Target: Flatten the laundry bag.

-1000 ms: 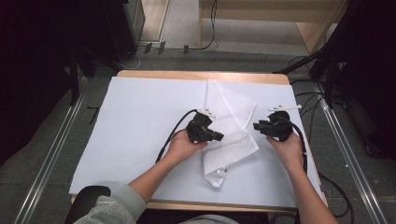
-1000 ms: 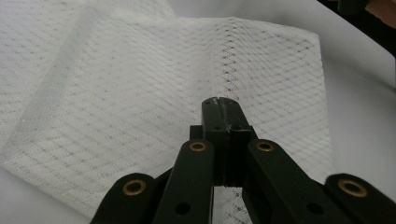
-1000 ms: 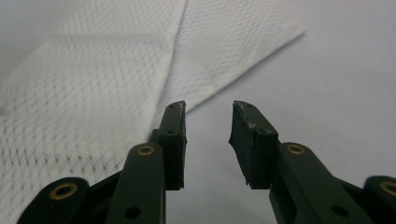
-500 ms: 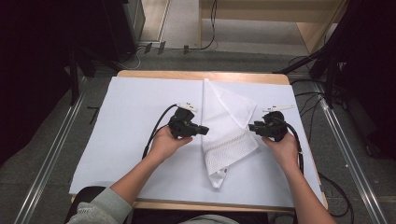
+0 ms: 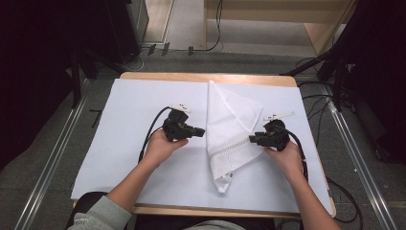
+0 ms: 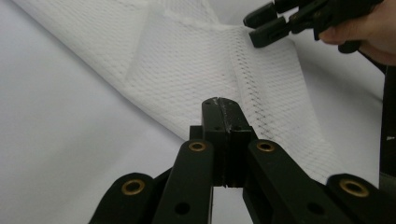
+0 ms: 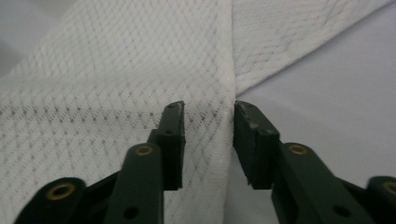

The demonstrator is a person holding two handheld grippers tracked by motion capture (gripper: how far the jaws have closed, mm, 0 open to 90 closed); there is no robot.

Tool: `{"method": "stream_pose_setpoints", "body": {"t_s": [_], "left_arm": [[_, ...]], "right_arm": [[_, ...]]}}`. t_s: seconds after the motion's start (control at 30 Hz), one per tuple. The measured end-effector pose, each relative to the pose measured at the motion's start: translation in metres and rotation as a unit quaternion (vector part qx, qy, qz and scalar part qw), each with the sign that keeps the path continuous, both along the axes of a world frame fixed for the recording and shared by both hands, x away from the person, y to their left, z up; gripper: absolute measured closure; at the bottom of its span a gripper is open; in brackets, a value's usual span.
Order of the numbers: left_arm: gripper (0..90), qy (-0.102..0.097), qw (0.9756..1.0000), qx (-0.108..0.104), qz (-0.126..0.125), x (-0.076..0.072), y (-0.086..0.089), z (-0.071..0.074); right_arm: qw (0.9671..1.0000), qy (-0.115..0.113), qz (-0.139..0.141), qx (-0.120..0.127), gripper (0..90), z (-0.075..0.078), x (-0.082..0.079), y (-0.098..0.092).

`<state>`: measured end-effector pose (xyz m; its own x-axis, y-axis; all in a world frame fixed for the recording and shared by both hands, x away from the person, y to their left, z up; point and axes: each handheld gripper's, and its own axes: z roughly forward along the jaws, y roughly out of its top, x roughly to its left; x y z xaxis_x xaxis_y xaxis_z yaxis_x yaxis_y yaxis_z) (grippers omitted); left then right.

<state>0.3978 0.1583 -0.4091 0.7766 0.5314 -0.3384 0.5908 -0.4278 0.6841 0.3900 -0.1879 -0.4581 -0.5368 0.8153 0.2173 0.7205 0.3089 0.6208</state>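
While the white mesh cloth (image 5: 230, 129) lies part-folded mid-worktop (image 5: 143, 96), left claw (image 5: 201, 132) is closed, empty, beside it; right claw (image 7: 208, 140) narrowly parted astride its edge; flattening remains.

2 black tools (image 5: 198, 132) (image 5: 253, 139) with brass-coloured rivets, black cables, grey sleeve (image 5: 103, 215) pushed up

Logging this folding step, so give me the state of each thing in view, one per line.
White mesh cloth: folded, lying flat on the table cover.
Left gripper: jaws shut, empty, beside the cloth's left edge.
Right gripper: jaws open, astride the cloth's right edge, not pressing.
White table cover: spread flat.
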Motion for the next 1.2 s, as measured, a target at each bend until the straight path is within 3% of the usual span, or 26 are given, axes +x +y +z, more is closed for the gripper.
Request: {"method": "stream_pose_setpoints", "body": {"t_s": [0.03, 0.2, 0.3, 0.4, 0.67, 0.97, 1.2], "left_arm": [[86.0, 0.000, 1.0000, -0.003, 0.003, 0.000, 0.002, 0.001], [80.6, -0.012, 0.9999, 0.007, 0.009, -0.002, 0.013, 0.007], [76.2, -0.007, 0.9999, 0.002, 0.011, -0.002, 0.020, 0.010], [72.2, -0.015, 0.9998, 0.000, 0.013, -0.002, 0.027, 0.013], [59.3, -0.012, 0.9992, 0.013, 0.035, -0.004, 0.045, 0.016], [54.0, -0.012, 0.9981, 0.018, 0.057, -0.007, 0.066, 0.019], [53.7, -0.015, 0.9970, 0.016, 0.074, -0.011, 0.081, 0.021]], "right_arm": [[0.9998, 0.001, 0.013, -0.014, 77.3, -0.002, 0.001, 0.003], [0.9996, 0.005, 0.025, -0.010, 87.8, 0.000, 0.001, 0.005], [0.9996, 0.001, 0.027, 0.006, 88.4, 0.005, 0.001, 0.005], [0.9993, -0.008, 0.033, 0.015, 88.4, 0.011, 0.000, 0.006], [0.9977, -0.028, 0.052, 0.035, 88.4, 0.026, 0.000, 0.016], [0.9954, -0.043, 0.066, 0.056, 88.4, 0.041, 0.002, 0.028], [0.9921, -0.062, 0.088, 0.065, 88.4, 0.056, 0.008, 0.053]]}}
